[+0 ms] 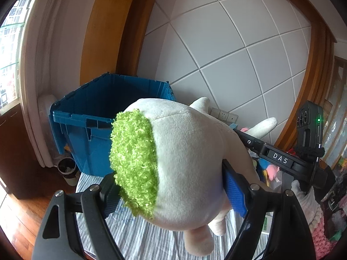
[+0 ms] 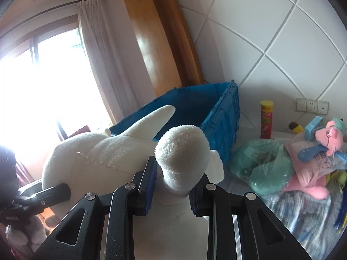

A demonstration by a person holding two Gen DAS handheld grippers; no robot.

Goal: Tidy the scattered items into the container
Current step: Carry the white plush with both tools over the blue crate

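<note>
**Big plush held by both grippers, crate just ahead**

The left gripper is clamped on the body of the white plush toy, blue pads pressed into both flanks w/ a patch of curly lime-green fleece bulging beside the left pad. The right gripper is closed on a narrower part of the same toy, just under a rounded nubby-white lobe; which limb that is can't be told. The toy hangs in the air above the striped bed sheet, short of the blue plastic crate, which sits open-topped at the bed's far end by the tiled wall.

Likely step: carry the toy over the crate rim and drop it in. To do it well, both grippers should prob. travel together at one height so the soft body doesn't twist or slip, clear the ribbed front rim w/ the dangling legs, then release only once the bulk is over the opening. The toy looks nearly as wide as the crate, so going in end-first seems safer.

Materials: short smooth plush on the body, coarser terry-like pile on the lobe, loopy yarn on the green patch; all squashy, so the pads sink in. The crate is rigid moulded plastic w/ ribs. Still on the bed: a pink plush, a teal neck pillow in film, a yellow-red snack tube
</note>
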